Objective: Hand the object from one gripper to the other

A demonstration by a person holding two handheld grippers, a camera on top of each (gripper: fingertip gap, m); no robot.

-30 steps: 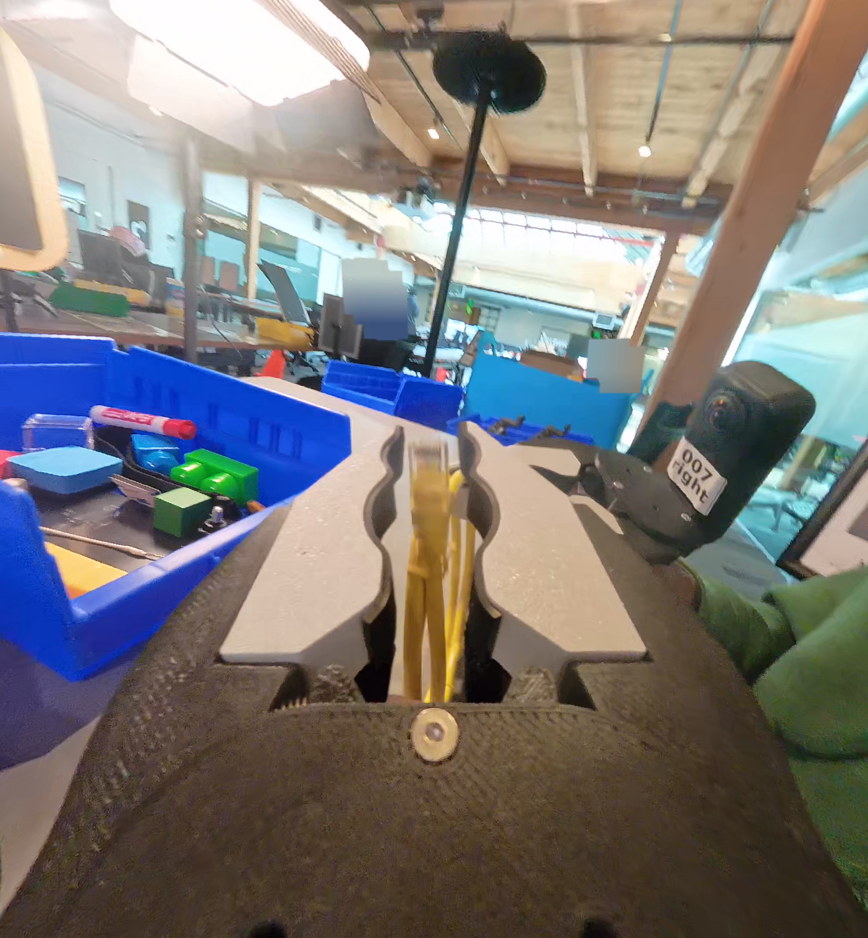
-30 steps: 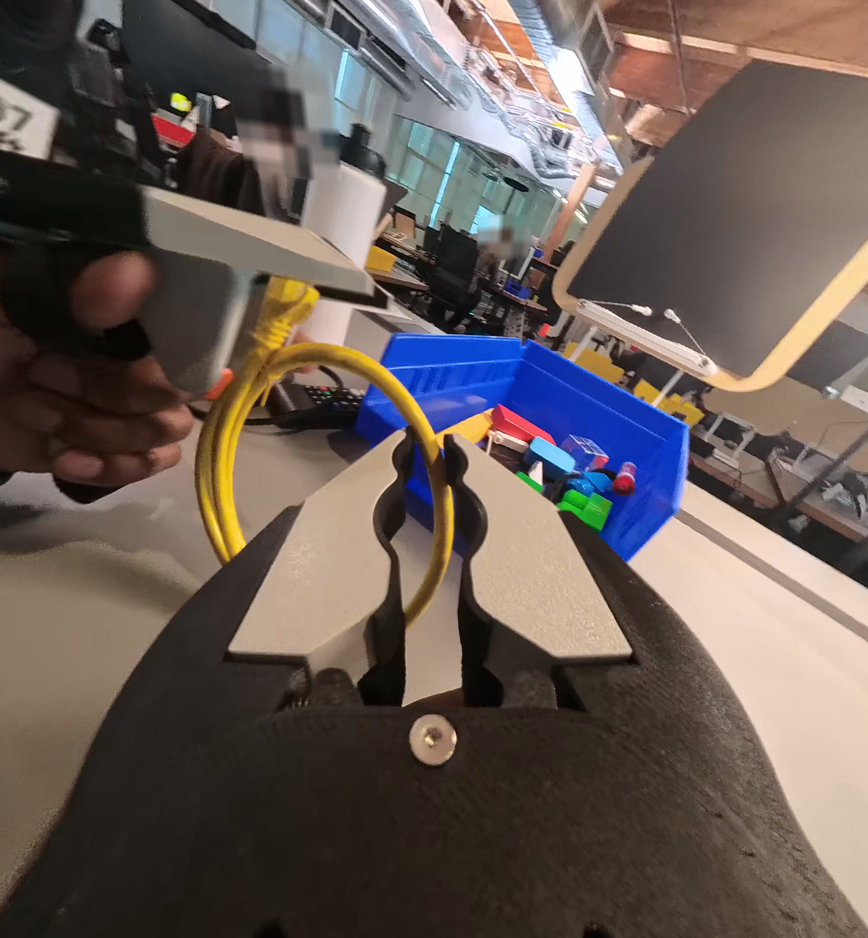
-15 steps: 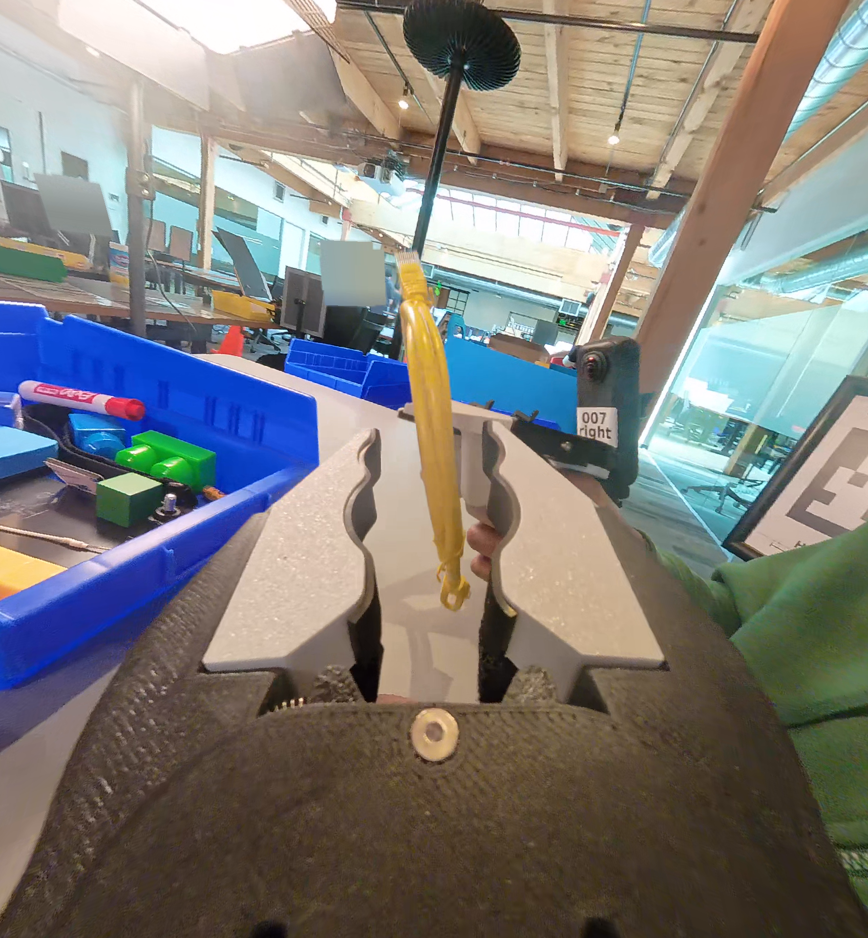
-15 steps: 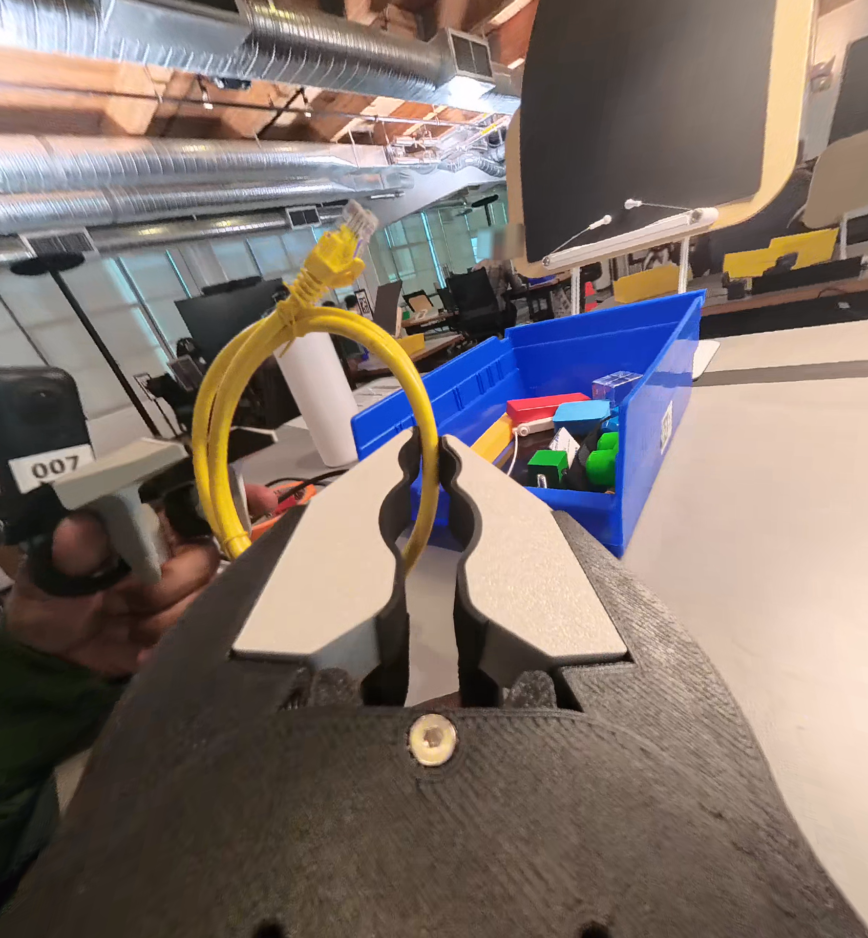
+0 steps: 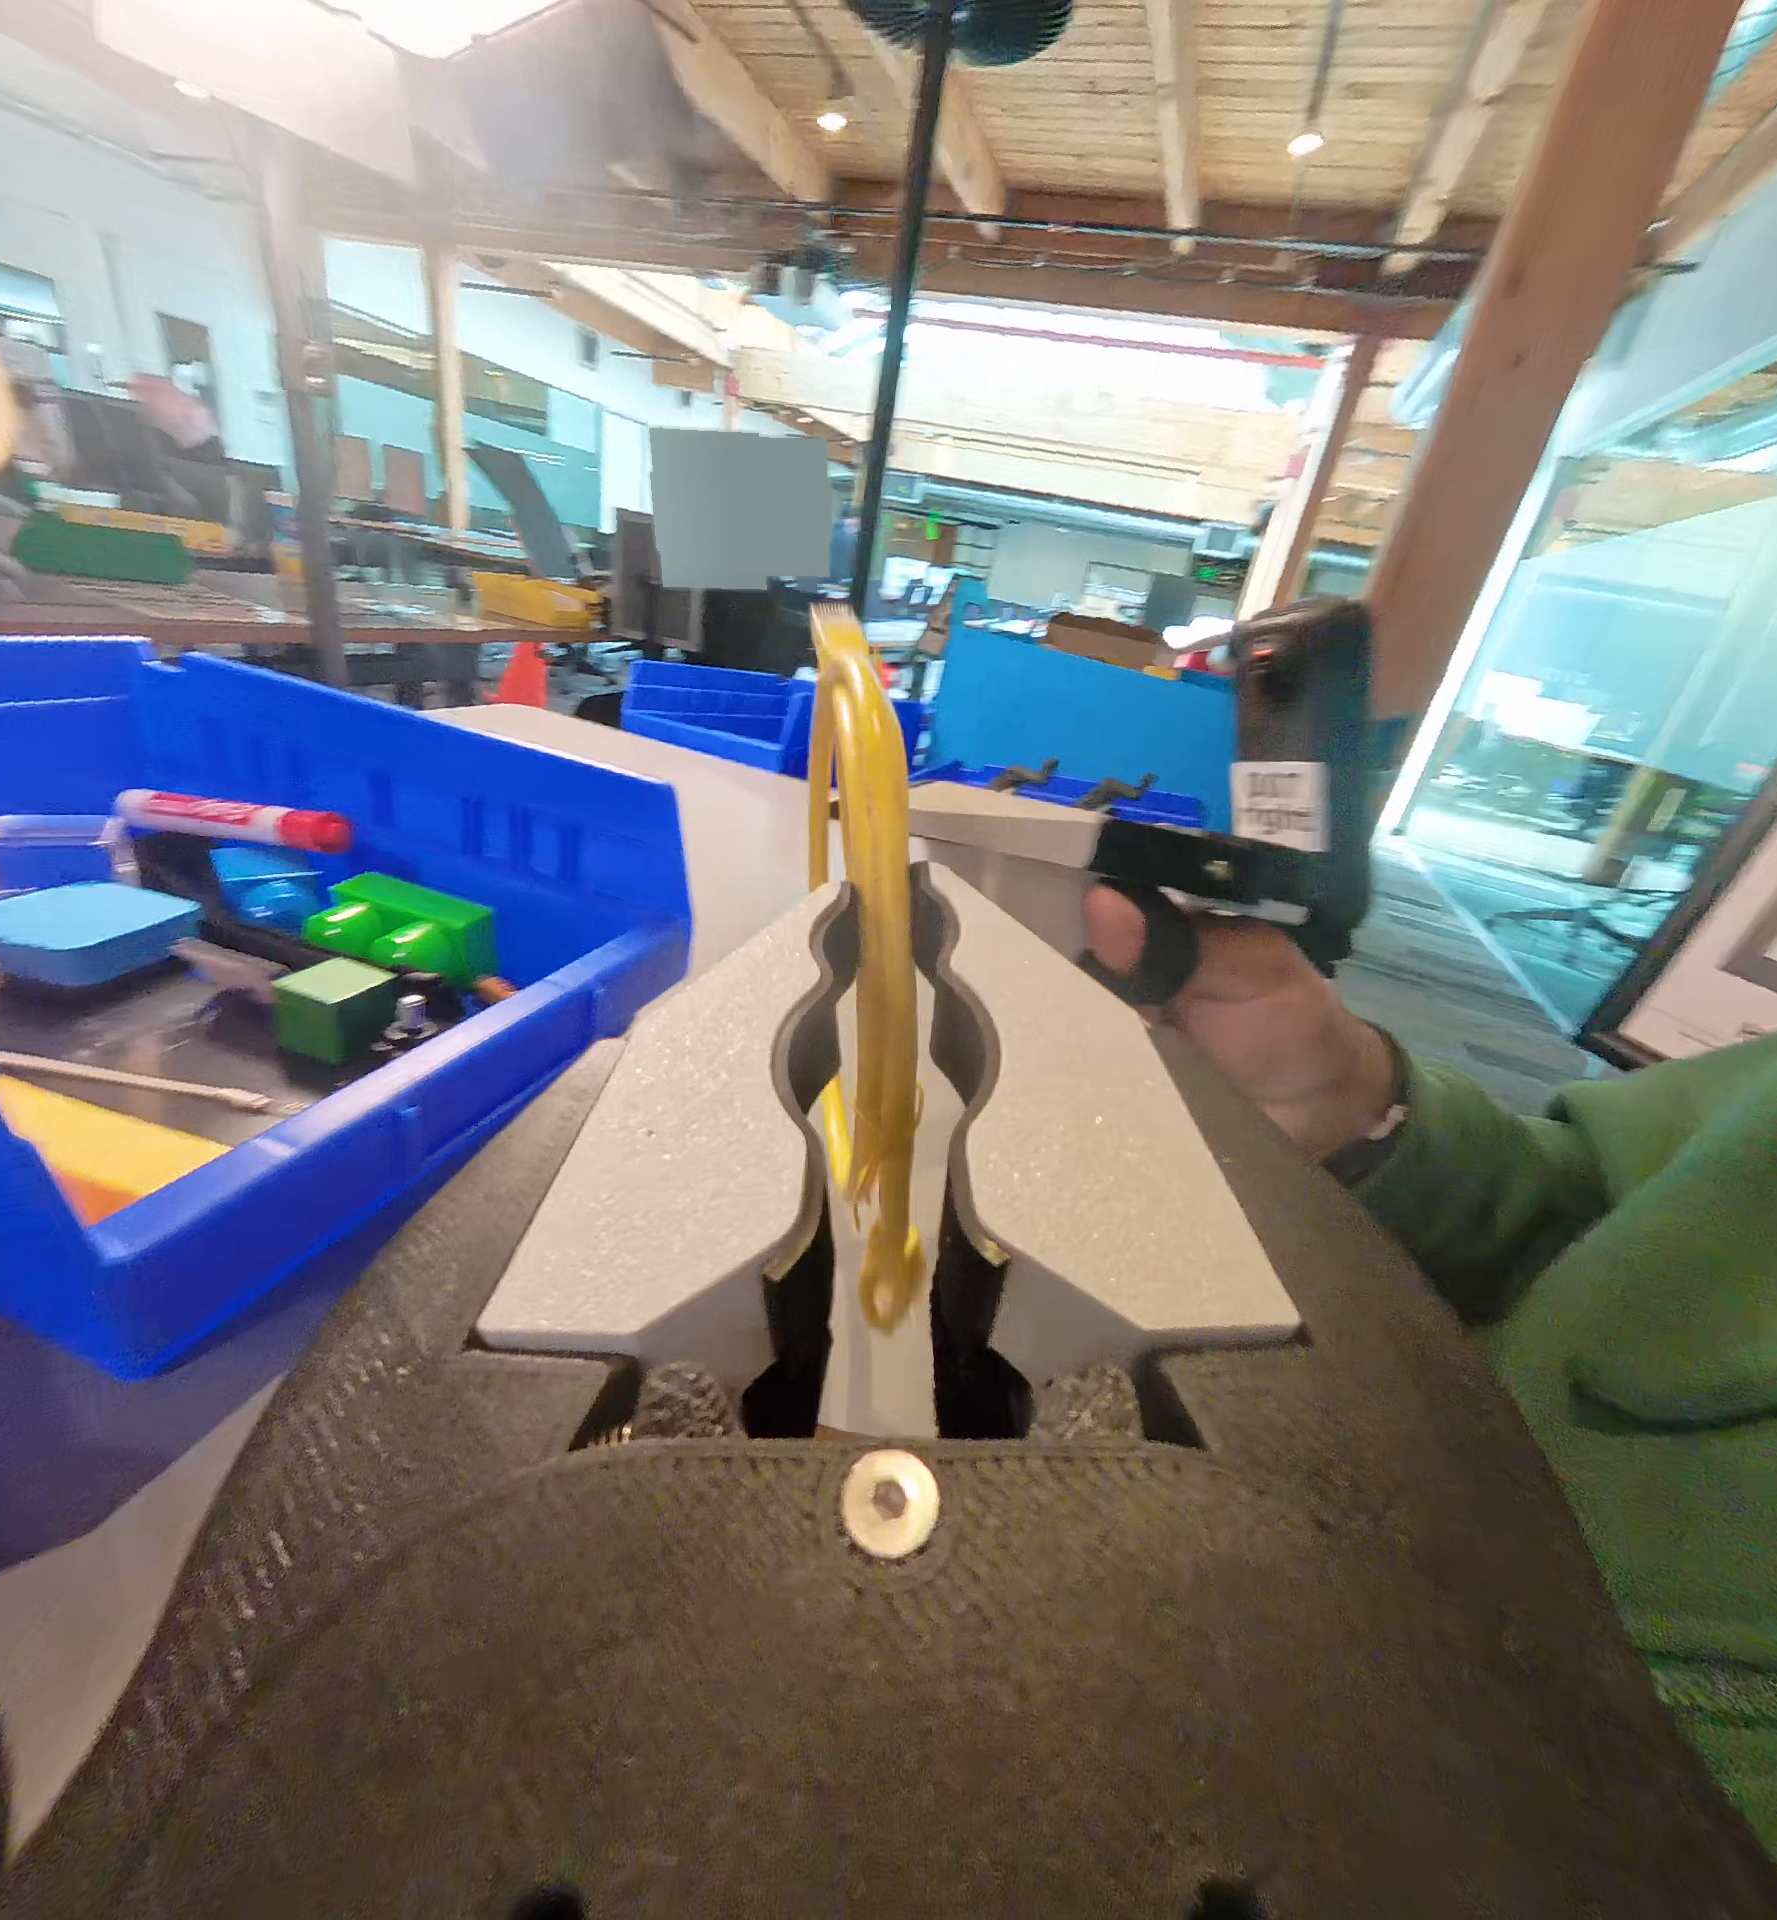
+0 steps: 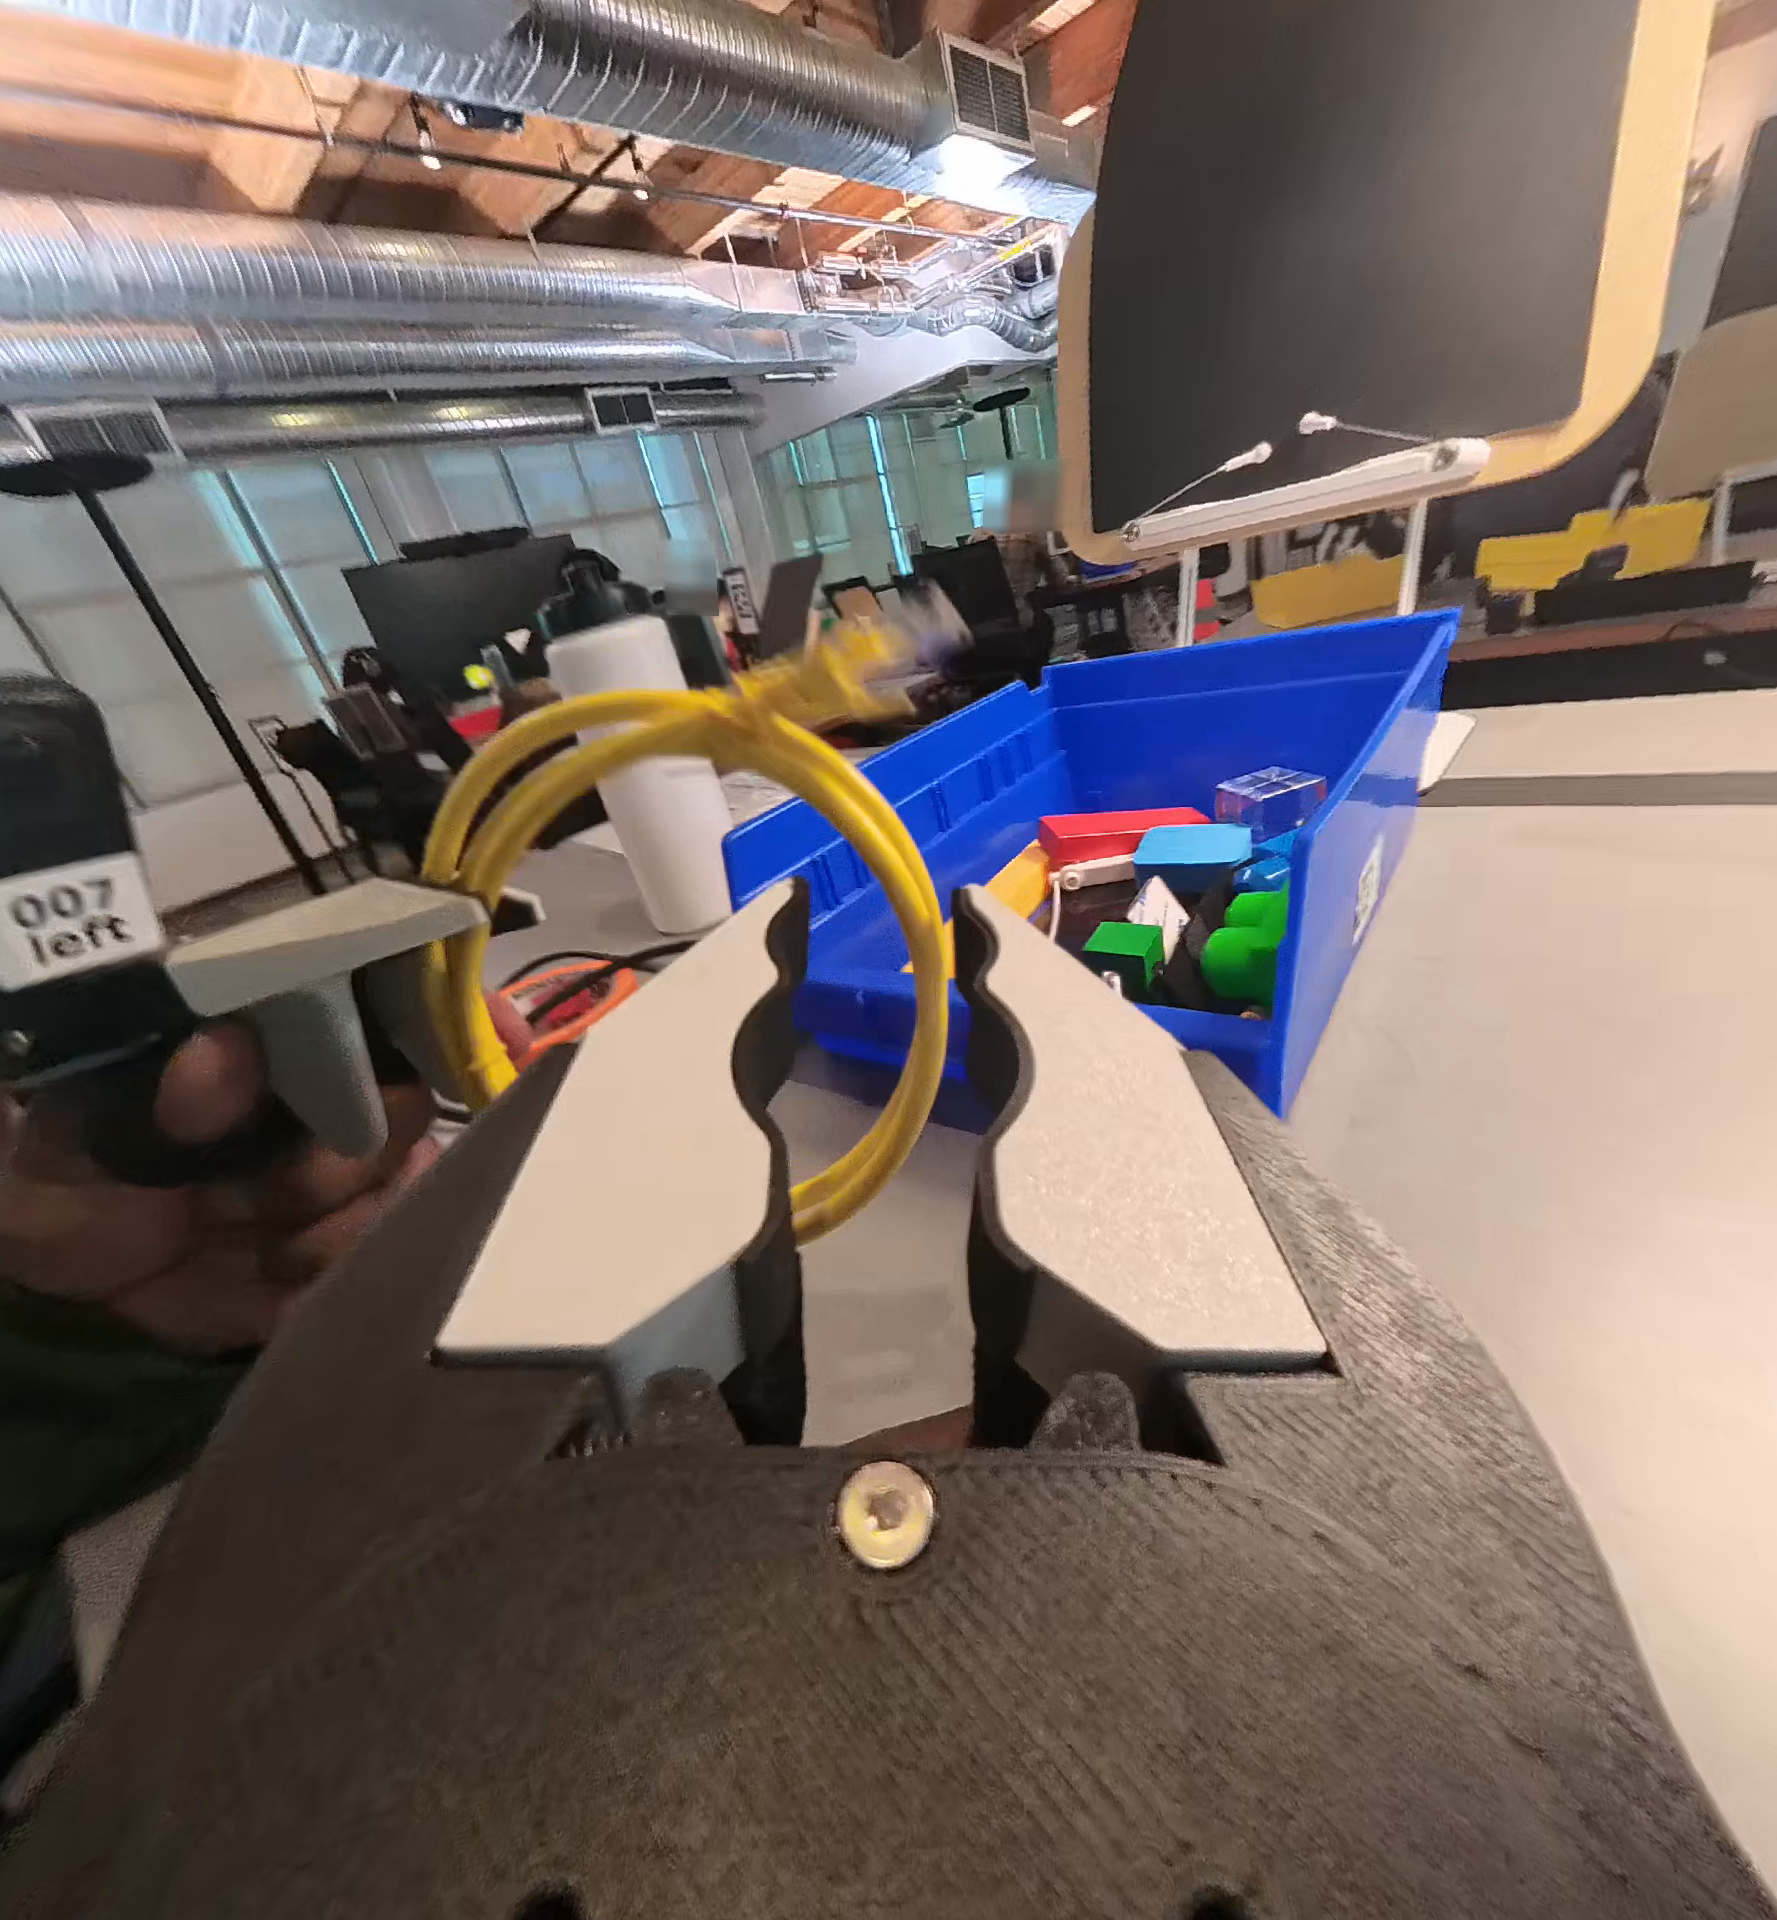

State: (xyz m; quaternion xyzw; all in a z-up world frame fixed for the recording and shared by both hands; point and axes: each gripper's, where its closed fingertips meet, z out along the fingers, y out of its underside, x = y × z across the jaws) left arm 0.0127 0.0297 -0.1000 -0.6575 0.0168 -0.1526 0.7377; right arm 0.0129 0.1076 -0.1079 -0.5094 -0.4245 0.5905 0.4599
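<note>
Blue bin (image 6: 1362,914) on grey desk (image 6: 1590,1091), holding red, blue and green blocks (image 6: 1123,951), a clear cube and a red-capped marker (image 5: 235,816). White bottle (image 6: 655,790) behind, near far desk edge. Coiled yellow cable (image 6: 842,831) held off the desk, upright. Left gripper (image 5: 879,904) clamped on cable's one side. Right gripper (image 6: 879,904) parted, cable loop between fingers, contact unclear. Hand (image 5: 1248,1018) with green sleeve level beside.
</note>
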